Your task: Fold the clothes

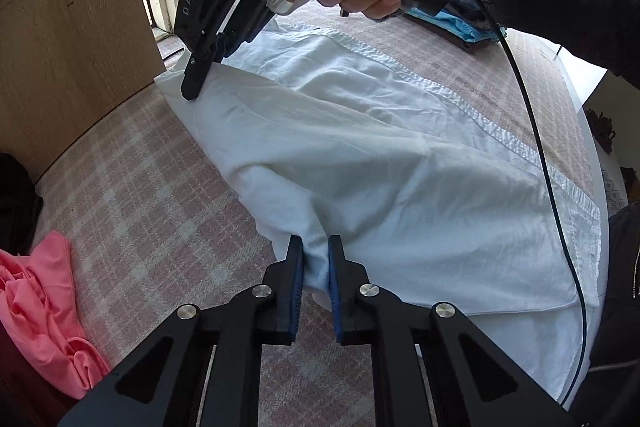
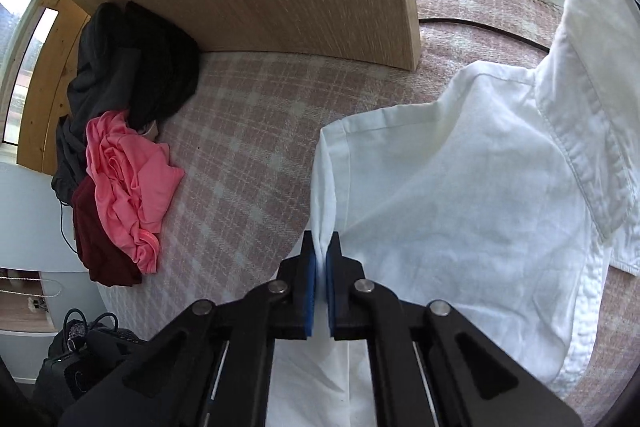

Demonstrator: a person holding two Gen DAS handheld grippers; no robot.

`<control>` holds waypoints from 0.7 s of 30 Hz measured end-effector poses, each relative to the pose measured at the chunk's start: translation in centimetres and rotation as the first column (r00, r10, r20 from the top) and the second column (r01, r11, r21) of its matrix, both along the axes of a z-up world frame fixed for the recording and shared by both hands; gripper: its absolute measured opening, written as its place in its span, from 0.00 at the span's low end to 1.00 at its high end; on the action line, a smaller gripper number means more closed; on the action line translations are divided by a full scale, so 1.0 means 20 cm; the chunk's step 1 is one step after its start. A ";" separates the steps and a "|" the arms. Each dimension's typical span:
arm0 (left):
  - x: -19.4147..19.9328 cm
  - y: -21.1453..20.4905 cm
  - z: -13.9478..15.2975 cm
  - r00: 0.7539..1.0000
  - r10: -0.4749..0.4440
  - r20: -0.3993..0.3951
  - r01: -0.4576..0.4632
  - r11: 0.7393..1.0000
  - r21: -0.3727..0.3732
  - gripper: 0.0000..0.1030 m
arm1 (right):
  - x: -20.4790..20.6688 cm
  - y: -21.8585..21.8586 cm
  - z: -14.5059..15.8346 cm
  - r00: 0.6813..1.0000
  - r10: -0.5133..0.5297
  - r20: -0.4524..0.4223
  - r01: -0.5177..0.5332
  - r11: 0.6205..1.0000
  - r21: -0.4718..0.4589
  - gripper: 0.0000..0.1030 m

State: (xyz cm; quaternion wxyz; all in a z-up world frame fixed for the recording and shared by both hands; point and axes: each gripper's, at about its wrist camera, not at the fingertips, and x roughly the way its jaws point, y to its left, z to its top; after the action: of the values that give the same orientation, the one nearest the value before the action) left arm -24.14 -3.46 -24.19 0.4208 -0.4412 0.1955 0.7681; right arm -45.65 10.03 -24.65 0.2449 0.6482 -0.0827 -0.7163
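Lying lengthwise on the checked bed cover (image 1: 132, 195), the white shirt (image 1: 400, 163) runs from the near left tongs (image 1: 314, 259) to the far right tongs (image 2: 321, 251) (both clamped on its left edge), its body spreading rightward.

Your white button-up shirt (image 2: 472, 187) lies spread and rumpled on the pink plaid bedcover (image 2: 240, 155), collar end toward the window and stitched placket running along its far side. One edge is gathered into a pinched fold near the shoulder seam, another near the hem. It lies well apart from the heap of pink, maroon and dark clothes (image 2: 124, 179) on the same bedcover.
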 end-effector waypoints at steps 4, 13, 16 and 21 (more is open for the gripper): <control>0.00 -0.04 -0.01 1.000 0.024 0.020 -0.024 1.000 -0.004 0.08 | -0.05 0.11 0.00 0.995 -0.104 -0.005 0.103 0.992 -0.072 0.02; -0.04 -0.17 0.15 0.995 0.091 0.029 -0.089 0.994 -0.065 0.31 | -0.03 0.21 0.13 0.987 -0.134 -0.084 0.129 0.989 -0.065 0.07; -0.08 -0.11 0.30 0.995 0.095 0.022 -0.095 0.995 0.010 0.34 | 0.06 0.26 0.29 0.978 -0.105 -0.179 0.092 0.993 -0.076 0.07; -0.25 0.14 0.26 0.998 0.067 -0.019 -0.067 0.998 -0.010 0.36 | 0.14 0.29 0.26 0.977 -0.085 -0.198 0.090 0.996 0.016 0.07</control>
State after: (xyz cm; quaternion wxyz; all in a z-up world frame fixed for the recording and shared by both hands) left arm -29.10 -0.70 -18.93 0.3906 -0.4426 0.1885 0.7849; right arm -42.94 15.79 -19.53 0.2121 0.5729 -0.0776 -0.7879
